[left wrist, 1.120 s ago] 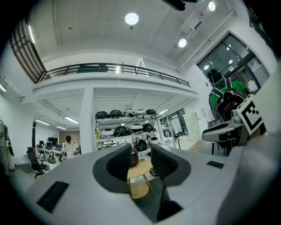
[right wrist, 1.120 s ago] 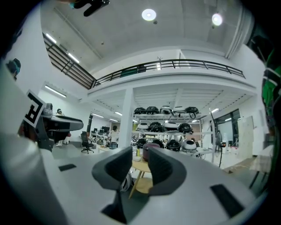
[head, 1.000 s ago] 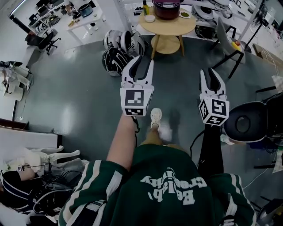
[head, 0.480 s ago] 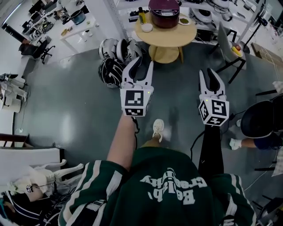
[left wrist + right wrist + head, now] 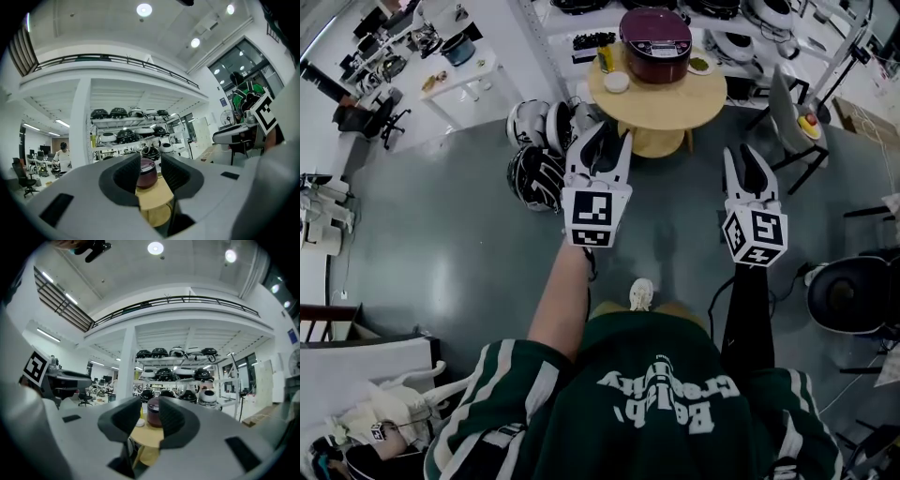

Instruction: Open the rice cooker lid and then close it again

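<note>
A dark maroon rice cooker, lid down, stands on a round wooden table at the top of the head view. Both grippers are held out level over the grey floor, well short of the table. My left gripper is open with nothing in it; the cooker shows far off through its gap. My right gripper is also open and empty, and the cooker with the table shows small beyond its jaws.
On the table lie a white bowl, a yellow bottle and a green dish. Black-and-white helmets lie on the floor left of the table. A grey chair stands at its right, a dark round chair nearer. Shelving with appliances stands behind.
The person has walked toward the table: the table and cooker have come lower and nearer in the head view. Both grippers stay out front with the same jaw gap.
</note>
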Motion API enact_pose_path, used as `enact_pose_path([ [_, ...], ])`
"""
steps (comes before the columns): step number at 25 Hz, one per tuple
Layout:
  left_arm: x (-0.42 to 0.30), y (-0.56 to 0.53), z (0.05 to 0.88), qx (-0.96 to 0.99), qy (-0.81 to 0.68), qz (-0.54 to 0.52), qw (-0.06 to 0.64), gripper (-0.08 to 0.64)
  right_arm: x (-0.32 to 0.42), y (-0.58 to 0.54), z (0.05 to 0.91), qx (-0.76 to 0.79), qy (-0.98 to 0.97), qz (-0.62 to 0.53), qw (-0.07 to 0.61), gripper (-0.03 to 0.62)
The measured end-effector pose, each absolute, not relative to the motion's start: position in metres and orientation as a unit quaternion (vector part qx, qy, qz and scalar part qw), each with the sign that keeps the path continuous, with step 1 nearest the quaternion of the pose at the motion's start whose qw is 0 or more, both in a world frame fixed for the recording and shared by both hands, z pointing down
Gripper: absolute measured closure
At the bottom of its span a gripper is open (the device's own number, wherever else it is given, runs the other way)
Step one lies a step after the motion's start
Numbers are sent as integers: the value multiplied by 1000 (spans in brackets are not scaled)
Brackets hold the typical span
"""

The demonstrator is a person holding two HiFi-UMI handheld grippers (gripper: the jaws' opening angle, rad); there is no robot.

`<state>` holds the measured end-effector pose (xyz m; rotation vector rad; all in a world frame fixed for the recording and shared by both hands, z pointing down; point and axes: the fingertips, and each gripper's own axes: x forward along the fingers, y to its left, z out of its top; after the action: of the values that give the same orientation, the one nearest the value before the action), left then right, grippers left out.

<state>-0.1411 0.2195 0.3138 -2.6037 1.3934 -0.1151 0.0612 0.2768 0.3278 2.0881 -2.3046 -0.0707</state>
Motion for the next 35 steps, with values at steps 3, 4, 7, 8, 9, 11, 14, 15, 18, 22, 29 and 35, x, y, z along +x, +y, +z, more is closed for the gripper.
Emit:
enact_pose_path([
  [3, -140, 195, 313, -880, 465, -38, 92, 440, 58, 251, 327, 671, -741, -24, 14, 465],
  [4, -140, 188, 314, -880, 464, -37, 91, 440, 58, 244, 327, 672, -740, -23, 14, 465],
  [7, -136, 169, 318, -884, 458, -37, 87, 440, 58, 226, 332, 671, -741, -19, 14, 463],
  [8, -134, 164, 321, -886, 455, -39, 86, 440, 58, 221, 335, 670, -742, -17, 15, 462],
  [9, -133, 160, 323, -887, 452, -41, 84, 440, 58, 216, 336, 670, -742, -16, 16, 462],
  [11, -130, 150, 326, -888, 450, -42, 81, 440, 60, 205, 337, 670, -742, -17, 17, 460],
  [14, -124, 133, 328, -889, 450, -40, 78, 440, 63, 187, 337, 666, -745, -22, 20, 459],
  [15, -123, 128, 329, -889, 450, -40, 77, 440, 64, 181, 337, 665, -746, -23, 21, 459],
  [18, -116, 105, 331, -889, 450, -41, 76, 439, 70, 154, 338, 664, -748, -21, 19, 459],
  [22, -102, 64, 338, -888, 452, -47, 79, 436, 80, 104, 344, 654, -756, -20, 14, 459],
  [29, -90, -24, 350, -878, 469, -61, 78, 436, 84, -5, 359, 623, -782, -16, 15, 457],
  [35, -69, -105, 346, -872, 480, -56, 75, 436, 95, -99, 357, 598, -801, -17, 16, 456],
])
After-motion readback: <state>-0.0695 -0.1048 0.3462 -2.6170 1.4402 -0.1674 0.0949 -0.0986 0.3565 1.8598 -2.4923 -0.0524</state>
